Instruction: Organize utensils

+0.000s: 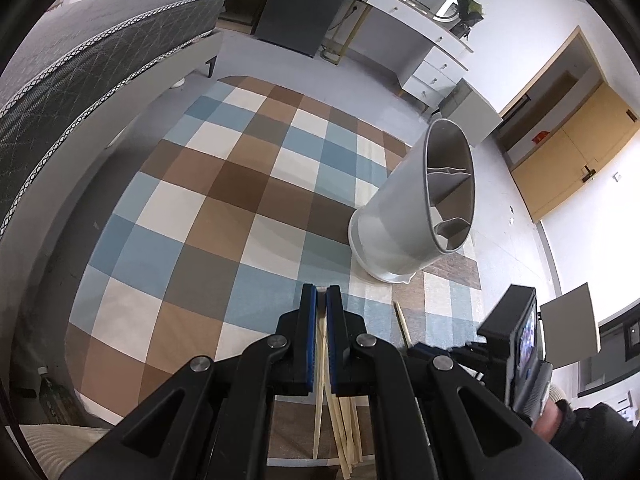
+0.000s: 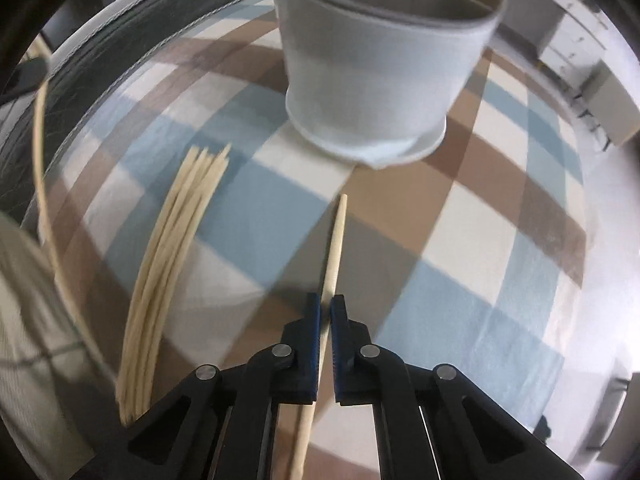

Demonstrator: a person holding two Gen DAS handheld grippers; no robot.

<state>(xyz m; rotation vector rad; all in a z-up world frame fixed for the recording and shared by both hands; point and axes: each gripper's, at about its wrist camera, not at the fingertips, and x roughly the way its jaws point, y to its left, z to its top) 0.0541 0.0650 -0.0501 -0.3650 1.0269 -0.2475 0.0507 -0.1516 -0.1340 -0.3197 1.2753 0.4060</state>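
A white round utensil holder with inner dividers stands upright on the checked cloth. My left gripper is shut. A pile of pale wooden chopsticks shows under it through the narrow gap. In the right wrist view, which is blurred, that bundle of chopsticks lies on the cloth left of my right gripper. The right gripper is shut on a single chopstick whose tip points at the holder's base. From the left wrist view this chopstick sticks up beside the right gripper's body.
A grey mattress runs along the left, with a plastic bottle by its foot. A white dresser stands at the back. A hand in a dark sleeve holds the right gripper. A thin pale stick arcs along the left edge.
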